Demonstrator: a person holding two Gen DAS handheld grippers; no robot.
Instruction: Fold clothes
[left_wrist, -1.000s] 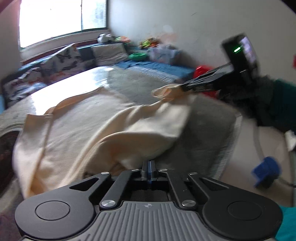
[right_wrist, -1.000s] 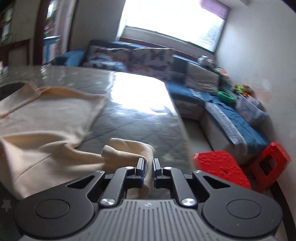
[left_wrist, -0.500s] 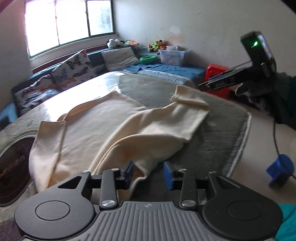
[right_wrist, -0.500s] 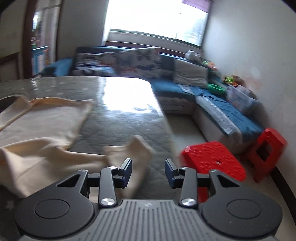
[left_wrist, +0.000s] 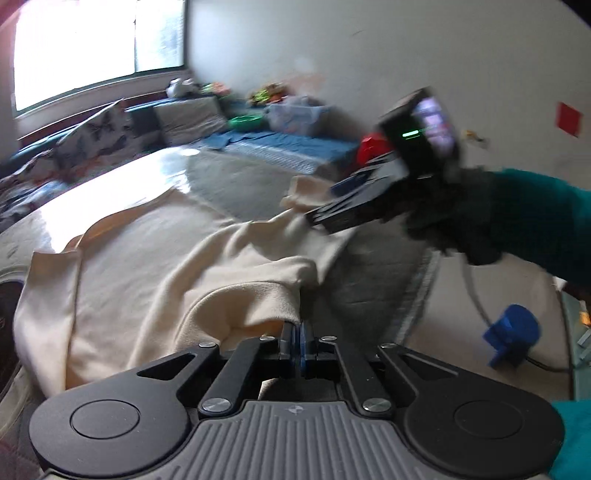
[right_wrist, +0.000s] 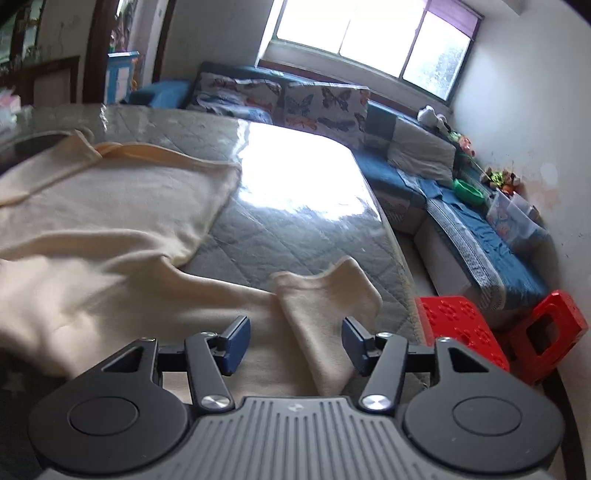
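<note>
In the left wrist view, the left tongs (left_wrist: 297, 338) are seen closed, their blue pads pressed together at the near hem of a cream garment (left_wrist: 155, 266); whether any fabric is actually pinched between them cannot be told, as the hem lies just at the tips. The garment is spread over a grey quilted surface (left_wrist: 373, 273), with a raised fold just beyond the tips and one sleeve stretched away to the right. At that sleeve's end the right tongs (left_wrist: 317, 218) are seen, blurred, carried by a dark-gloved hand (left_wrist: 461, 218) with a teal sleeve (left_wrist: 546, 221). A blue object (left_wrist: 511, 334) lies on the floor to the right.

In the right wrist view, the right tongs (right_wrist: 293, 341) are seen with their jaws apart, having just been opening; the cuff end of the garment's sleeve (right_wrist: 325, 306) lies between the blue pads and is touched by neither. The rest of the garment (right_wrist: 103, 229) is spread to the left across the surface (right_wrist: 280, 240). Two red stools (right_wrist: 461, 328) stand on the floor just beyond the surface's right edge, and a blue sofa (right_wrist: 461, 210) with butterfly-print cushions (right_wrist: 321, 103) is seen below the window (right_wrist: 369, 40).
</note>
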